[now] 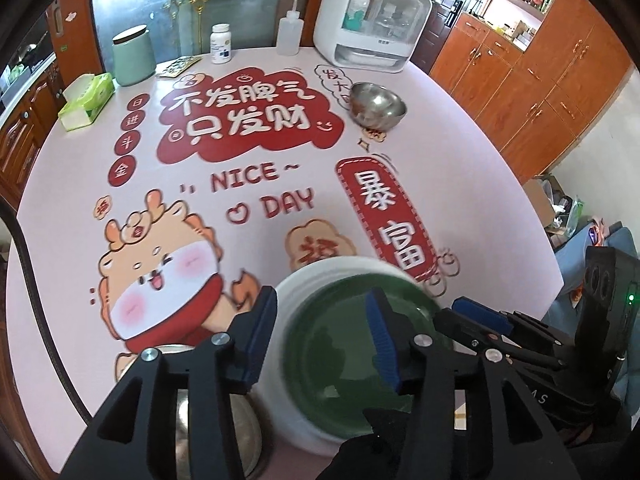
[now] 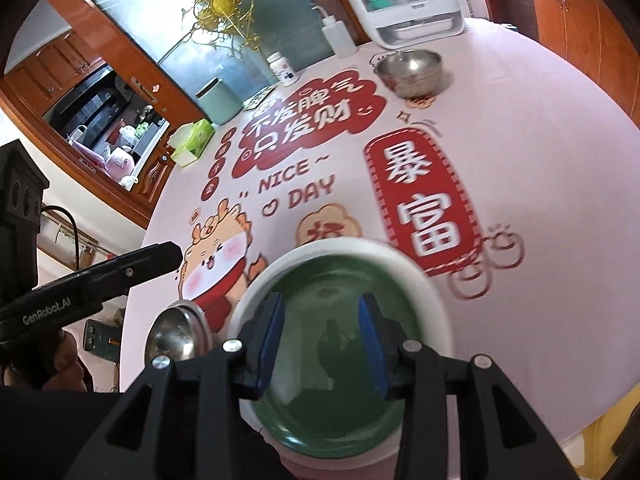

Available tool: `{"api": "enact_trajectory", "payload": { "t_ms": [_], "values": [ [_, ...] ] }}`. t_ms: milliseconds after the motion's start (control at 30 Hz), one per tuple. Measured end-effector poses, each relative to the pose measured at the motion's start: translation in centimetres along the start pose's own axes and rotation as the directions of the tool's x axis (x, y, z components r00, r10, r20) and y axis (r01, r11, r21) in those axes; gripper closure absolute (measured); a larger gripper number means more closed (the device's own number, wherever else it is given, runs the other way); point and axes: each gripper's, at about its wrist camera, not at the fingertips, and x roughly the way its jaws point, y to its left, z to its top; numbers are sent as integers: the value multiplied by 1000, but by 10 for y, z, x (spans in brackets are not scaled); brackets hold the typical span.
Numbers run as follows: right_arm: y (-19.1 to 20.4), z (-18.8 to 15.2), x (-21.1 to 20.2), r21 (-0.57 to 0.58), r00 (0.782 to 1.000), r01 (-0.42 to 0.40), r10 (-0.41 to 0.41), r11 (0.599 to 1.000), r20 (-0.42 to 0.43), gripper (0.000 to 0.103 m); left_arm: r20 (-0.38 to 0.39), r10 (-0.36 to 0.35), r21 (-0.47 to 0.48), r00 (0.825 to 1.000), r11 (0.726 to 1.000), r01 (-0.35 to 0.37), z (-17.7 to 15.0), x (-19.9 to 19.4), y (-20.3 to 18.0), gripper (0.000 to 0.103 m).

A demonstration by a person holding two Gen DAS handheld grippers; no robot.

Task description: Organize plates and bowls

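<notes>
A green plate [image 1: 344, 360] lies inside a larger white plate [image 1: 292, 292] at the near edge of the pink printed table [image 1: 460, 160]. My left gripper [image 1: 320, 300] hovers open over them, one finger outside the white rim and the other above the green plate, with no pad pressing. My right gripper [image 2: 320, 304] stands open above the green plate [image 2: 332, 400], gripping nothing. A steel bowl [image 1: 216, 400] sits just left of the plates, also seen as the near steel bowl [image 2: 176, 332]. A second steel bowl [image 1: 376, 104] stands far back on the right.
Along the table's far edge stand a white countertop appliance [image 1: 368, 20], a squeeze bottle [image 1: 290, 32], a pill bottle [image 1: 221, 44], a mint canister [image 1: 133, 56] and a tissue box [image 1: 86, 100]. Wooden cupboards [image 1: 540, 92] line the right side.
</notes>
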Motion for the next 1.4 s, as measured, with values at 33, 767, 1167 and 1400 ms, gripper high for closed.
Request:
{"api": "enact_trajectory", "payload": {
  "t_ms": [33, 767, 1167, 1400],
  "values": [
    [-6, 3, -2, -2, 1000, -1, 1, 1000, -2, 64, -1, 1, -2, 1000, 1000, -1, 3, 2, -7, 57],
    [-118, 111, -24, -108, 1000, 9, -12, 994, -21, 47, -23, 103, -142, 994, 984, -105, 77, 65, -92, 46],
    [-140, 203, -17, -148, 999, 16, -10, 989, 42, 46, -34, 173, -162, 984, 971, -176, 143, 98, -99, 45],
    [-145, 255, 2, -157, 998, -7, 18, 988, 66, 46, -36, 194, -203, 980, 959, -197, 181, 111, -94, 45]
  ]
}}
